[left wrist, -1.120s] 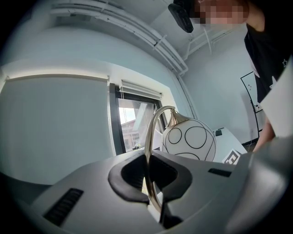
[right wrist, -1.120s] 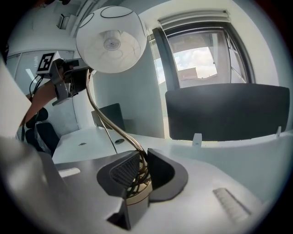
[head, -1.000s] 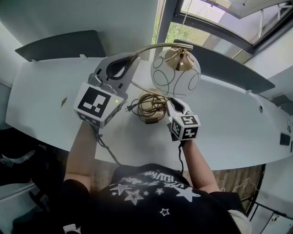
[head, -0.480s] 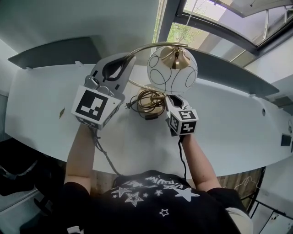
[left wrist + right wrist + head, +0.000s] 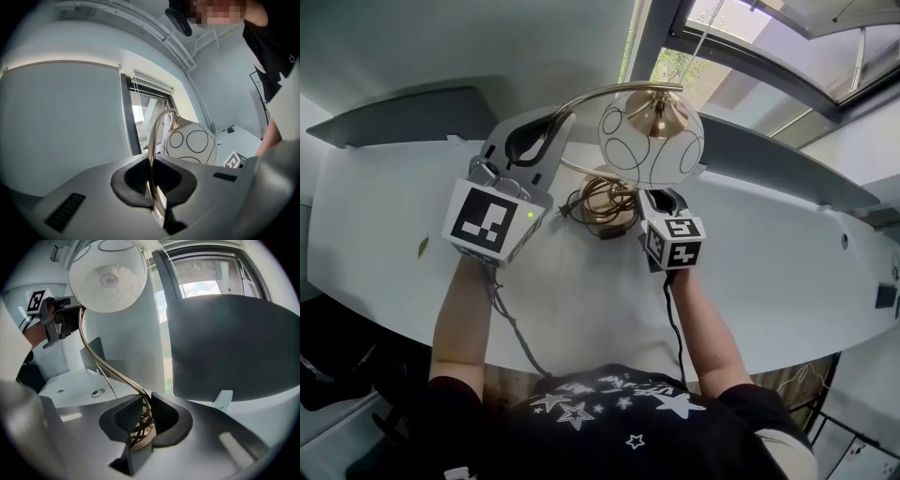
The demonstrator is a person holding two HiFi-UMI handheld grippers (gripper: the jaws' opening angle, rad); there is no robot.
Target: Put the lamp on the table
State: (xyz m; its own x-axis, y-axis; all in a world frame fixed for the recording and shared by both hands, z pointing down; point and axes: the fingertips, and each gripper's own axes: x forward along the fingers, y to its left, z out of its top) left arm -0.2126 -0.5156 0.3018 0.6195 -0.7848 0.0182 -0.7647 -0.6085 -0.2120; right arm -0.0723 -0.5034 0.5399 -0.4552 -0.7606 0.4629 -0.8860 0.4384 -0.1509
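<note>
The left gripper (image 5: 546, 133) has its fingers clamped on the lamp's (image 5: 652, 142) arched brass stem (image 5: 153, 140), low on the curve. The right gripper (image 5: 657, 199) pinches the foot of the lamp, where the coiled cord (image 5: 602, 202) is bundled. Its fingers (image 5: 123, 420) cover most of the base there. From the head view the globe shade (image 5: 649, 150) hangs over the white tabletop (image 5: 769, 267) and hides part of the base. No view shows whether the base touches the tabletop. The plug (image 5: 565, 219) lies beside the coil.
</note>
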